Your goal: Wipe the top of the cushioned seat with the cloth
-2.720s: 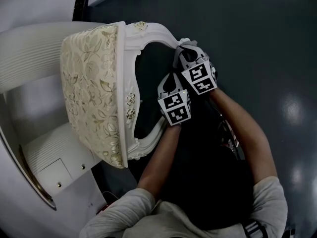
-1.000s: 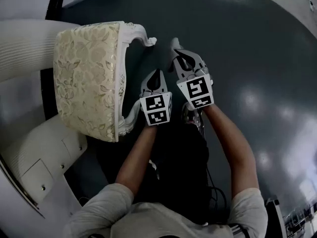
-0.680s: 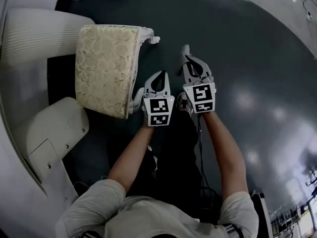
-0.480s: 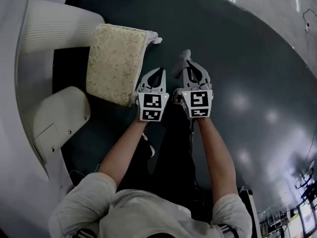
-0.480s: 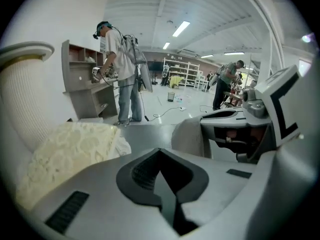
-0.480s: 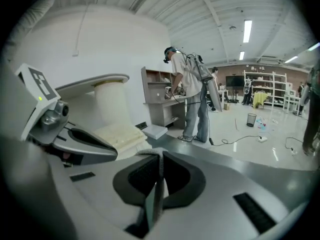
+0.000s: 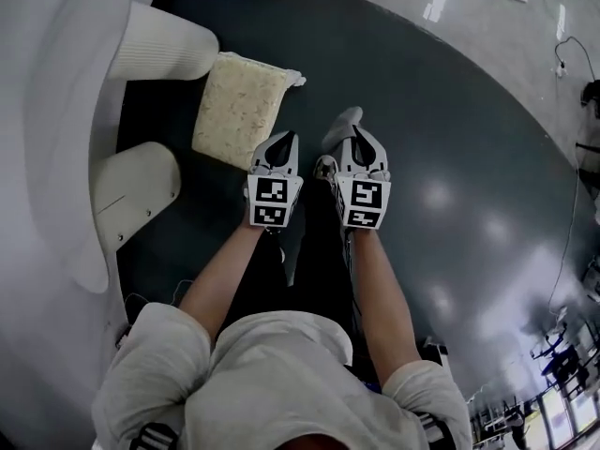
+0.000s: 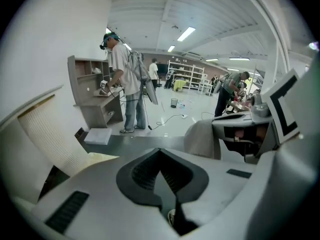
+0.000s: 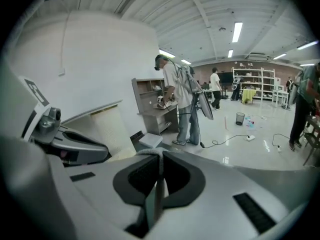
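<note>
The cushioned seat [image 7: 239,109], cream with a floral pattern, stands on the dark floor ahead and left of both grippers. My left gripper [image 7: 281,143] hovers just right of the seat's near corner, its jaws shut with nothing between them. Beside it my right gripper [image 7: 352,129] is shut on a grey cloth [image 7: 342,120] that sticks out past the tips. In the right gripper view the cloth [image 9: 150,152] bunches at the jaw tips. In the left gripper view the cloth [image 8: 202,139] hangs to the right and the seat [image 8: 99,159] peeks out low on the left.
White ribbed curved furniture [image 7: 155,40] and a rounded white panel [image 7: 131,190] stand left of the seat. Glossy dark floor [image 7: 450,157] spreads to the right. A person [image 8: 125,84] stands at a grey desk [image 8: 92,99] far off. A cable [image 9: 235,140] lies on the floor.
The seat now looks smaller and farther off as the view rose. Both grippers drew back from the seat's carved side and sit side by side; the cloth stays in the right one.
</note>
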